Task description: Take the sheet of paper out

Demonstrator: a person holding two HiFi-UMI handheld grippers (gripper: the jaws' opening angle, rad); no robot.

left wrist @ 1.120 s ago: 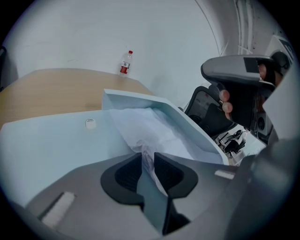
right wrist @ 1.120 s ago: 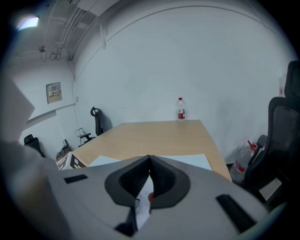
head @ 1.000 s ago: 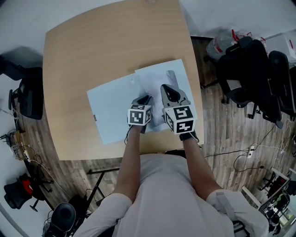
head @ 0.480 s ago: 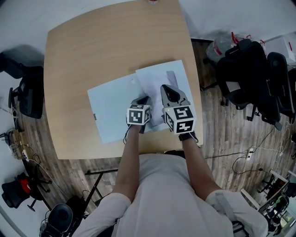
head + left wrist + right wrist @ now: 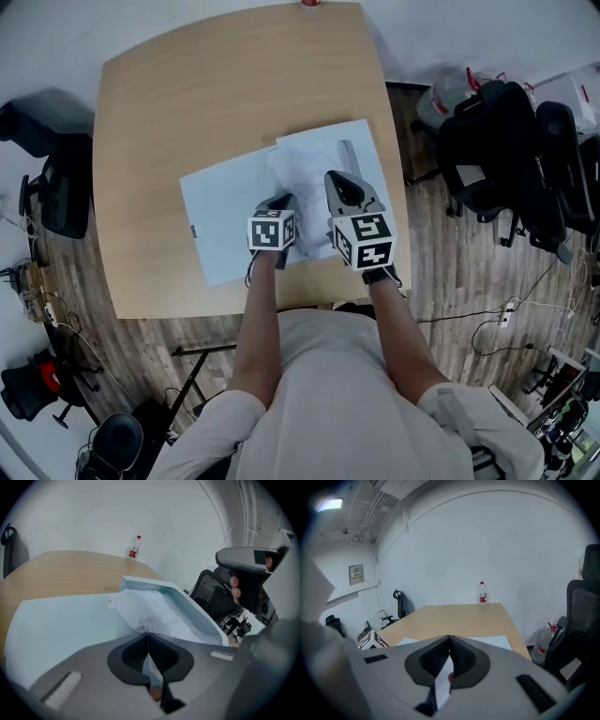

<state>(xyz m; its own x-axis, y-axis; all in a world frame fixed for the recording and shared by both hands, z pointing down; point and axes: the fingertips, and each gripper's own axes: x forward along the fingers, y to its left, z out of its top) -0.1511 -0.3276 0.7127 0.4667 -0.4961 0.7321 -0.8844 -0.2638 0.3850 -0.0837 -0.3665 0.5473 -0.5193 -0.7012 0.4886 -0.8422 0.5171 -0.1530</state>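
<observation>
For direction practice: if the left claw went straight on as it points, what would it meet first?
Probably more of the white sheet it grips, then the blue folder beneath; depth unclear.

A pale wooden table point(image 5: 234, 94) with rounded corners stands on a wood-plank floor point(image 5: 469, 272), enclosed by plain white walls point(image 5: 487, 536). 2 black office chairs point(image 5: 497, 141) crowd its right side near a clear plastic bag point(image 5: 450, 89). Another black chair point(image 5: 52, 197) sits at the left. A water bottle point(image 5: 482, 594) stands at the table's far edge, and a ceiling light point(image 5: 329, 504) glows overhead.
</observation>
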